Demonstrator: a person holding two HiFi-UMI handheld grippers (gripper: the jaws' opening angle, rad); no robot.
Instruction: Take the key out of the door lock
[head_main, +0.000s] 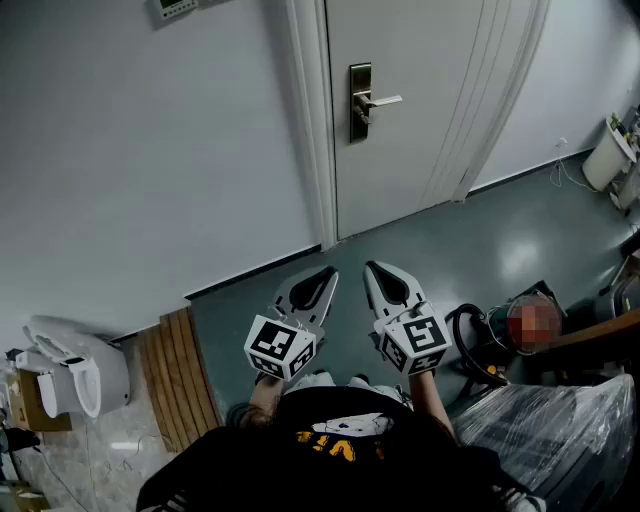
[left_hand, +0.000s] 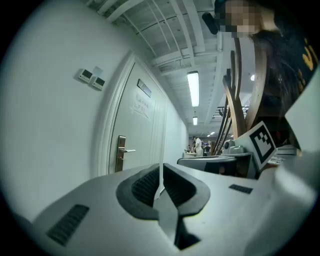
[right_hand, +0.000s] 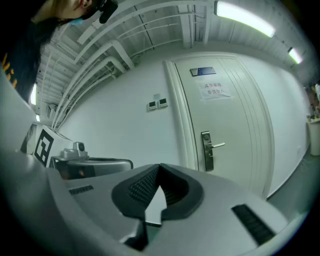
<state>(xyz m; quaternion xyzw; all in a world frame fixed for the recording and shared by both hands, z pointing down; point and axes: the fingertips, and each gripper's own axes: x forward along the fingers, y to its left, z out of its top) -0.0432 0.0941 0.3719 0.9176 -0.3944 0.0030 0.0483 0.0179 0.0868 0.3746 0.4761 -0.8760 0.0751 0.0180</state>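
Note:
A white door (head_main: 420, 110) stands shut across the grey floor, well ahead of me. Its metal lock plate (head_main: 360, 101) carries a lever handle (head_main: 384, 100); the key is too small to make out in any view. Both grippers are held low in front of my chest, pointing at the door and far from the lock. The left gripper (head_main: 329, 271) has its jaws together with nothing between them. The right gripper (head_main: 369, 265) beside it is shut and empty too. The lock plate (left_hand: 120, 153) shows small in the left gripper view, and the lock plate (right_hand: 207, 150) likewise in the right gripper view.
Wooden slats (head_main: 180, 375) and a white fixture (head_main: 78, 368) lie at the left by the wall. A plastic-wrapped bundle (head_main: 545, 420) and a black hose (head_main: 470, 335) sit at the right. A white bin (head_main: 610, 155) stands far right. Two small wall panels (right_hand: 158, 104) hang left of the door.

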